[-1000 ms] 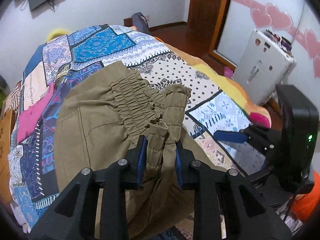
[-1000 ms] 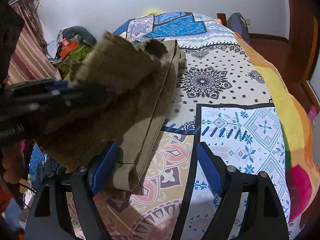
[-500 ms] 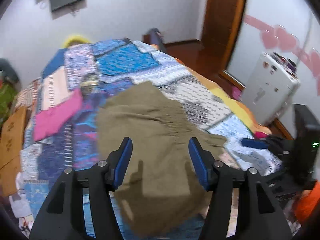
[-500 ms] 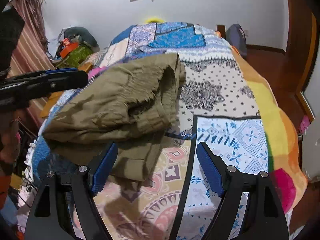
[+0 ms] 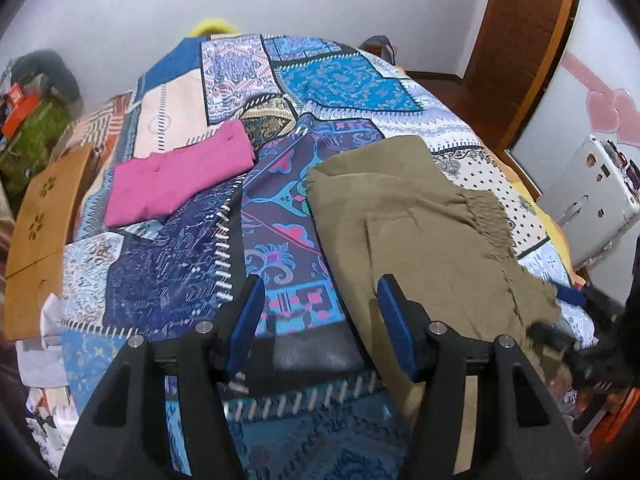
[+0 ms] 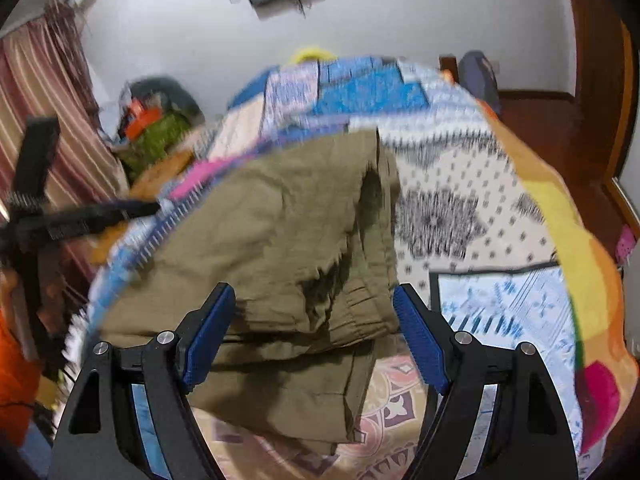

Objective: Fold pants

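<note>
The olive-green pants (image 5: pixel 420 232) lie folded over on the patchwork bedspread (image 5: pixel 180 264), elastic waistband toward the right. In the right wrist view the pants (image 6: pixel 288 240) fill the middle, bunched in layers. My left gripper (image 5: pixel 320 316) is open and empty, above the bedspread at the left edge of the pants. My right gripper (image 6: pixel 314 334) is open and empty, its blue pads (image 6: pixel 418 340) either side of the near folded edge. The right gripper also shows at the right edge of the left wrist view (image 5: pixel 568 320).
A folded pink garment (image 5: pixel 180 172) lies on the bed's far left. A wooden board (image 5: pixel 44 232) stands by the left side. A white appliance (image 5: pixel 592 200) and wooden door (image 5: pixel 516 40) are to the right. Clutter (image 6: pixel 156 120) and a striped curtain (image 6: pixel 52 120) are at left.
My left gripper let go of the waistband, opened and drew back to the left. The pants dropped flat onto the bed. My right gripper stayed open and shifted over the pants.
</note>
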`<state>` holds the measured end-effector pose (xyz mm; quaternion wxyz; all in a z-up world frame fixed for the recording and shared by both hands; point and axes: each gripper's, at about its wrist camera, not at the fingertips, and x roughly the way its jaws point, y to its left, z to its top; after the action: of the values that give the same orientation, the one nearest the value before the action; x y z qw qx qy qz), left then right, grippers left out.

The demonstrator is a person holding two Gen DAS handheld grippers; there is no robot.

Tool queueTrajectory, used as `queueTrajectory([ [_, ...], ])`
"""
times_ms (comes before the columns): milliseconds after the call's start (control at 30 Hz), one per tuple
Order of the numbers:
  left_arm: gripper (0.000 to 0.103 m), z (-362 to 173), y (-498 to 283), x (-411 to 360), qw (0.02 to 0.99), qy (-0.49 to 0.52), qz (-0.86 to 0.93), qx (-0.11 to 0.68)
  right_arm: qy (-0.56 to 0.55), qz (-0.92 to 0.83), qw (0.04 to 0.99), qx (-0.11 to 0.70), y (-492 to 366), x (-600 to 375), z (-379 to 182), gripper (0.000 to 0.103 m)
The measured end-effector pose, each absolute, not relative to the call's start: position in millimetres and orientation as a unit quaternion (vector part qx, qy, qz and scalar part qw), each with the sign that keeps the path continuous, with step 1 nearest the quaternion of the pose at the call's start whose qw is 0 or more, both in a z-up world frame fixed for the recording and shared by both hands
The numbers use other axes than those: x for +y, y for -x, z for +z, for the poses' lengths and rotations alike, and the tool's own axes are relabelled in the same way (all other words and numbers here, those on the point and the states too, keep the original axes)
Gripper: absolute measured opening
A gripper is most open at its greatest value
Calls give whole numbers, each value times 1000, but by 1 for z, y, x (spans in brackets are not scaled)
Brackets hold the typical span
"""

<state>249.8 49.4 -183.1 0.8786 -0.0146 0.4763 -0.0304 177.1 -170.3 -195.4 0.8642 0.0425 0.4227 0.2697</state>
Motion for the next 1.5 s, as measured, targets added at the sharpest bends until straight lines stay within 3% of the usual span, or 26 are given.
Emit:
queueTrajectory([
  [500,58,-255,-388,47,807,119,-132,563,-11,276,863,423,-201,-206,-206,76],
  [667,57,-264,-417,48,802,154,-151,557,-21,274,861,427,-213,-215,-212,76],
  [767,43,-266,-430,43,805,143,-142,558,-20,277,860,429,-221,-217,-214,76],
  [833,25,-266,-435,35,814,119,-130,553,-17,276,860,428,-225,-216,-215,75],
  [933,14,-260,-428,24,829,74,-109,543,-17,270,861,430,-232,-217,-215,75],
  [1033,10,-250,-409,23,838,56,-88,535,-13,259,866,428,-232,-219,-210,75],
  [1433,9,-213,-257,73,856,111,4,504,-46,270,874,402,-206,-220,-181,75],
  [1500,9,-208,-231,73,861,114,13,495,-52,287,867,404,-200,-210,-180,71],
])
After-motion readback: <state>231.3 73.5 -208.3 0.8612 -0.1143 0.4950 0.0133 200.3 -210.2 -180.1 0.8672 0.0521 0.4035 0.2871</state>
